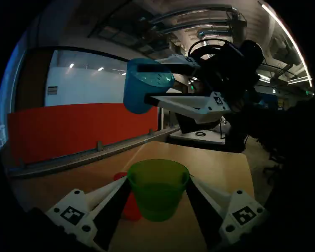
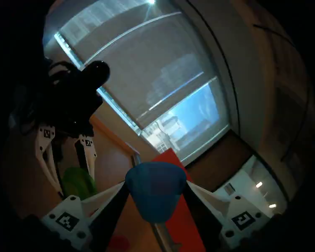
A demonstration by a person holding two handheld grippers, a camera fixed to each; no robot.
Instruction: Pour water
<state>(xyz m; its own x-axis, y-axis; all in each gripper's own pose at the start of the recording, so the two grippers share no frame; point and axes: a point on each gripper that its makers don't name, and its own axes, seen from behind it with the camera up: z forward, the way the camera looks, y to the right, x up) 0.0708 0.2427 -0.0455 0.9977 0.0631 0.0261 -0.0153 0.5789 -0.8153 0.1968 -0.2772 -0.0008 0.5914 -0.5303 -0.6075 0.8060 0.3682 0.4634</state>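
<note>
Fingers of the left tool are clamping an upright green cup; the right tool is clamping a tilted blue cup.

No writing is legible anywhere; the small wall sign is too blurred to read.

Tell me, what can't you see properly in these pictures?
1. Left gripper view: red cup mostly hidden behind green cup and a finger.
2. Left gripper view: too dim to tell whether blue cup holds water.
3. Right gripper view: green cup partly hidden by gripper fingers.
</note>
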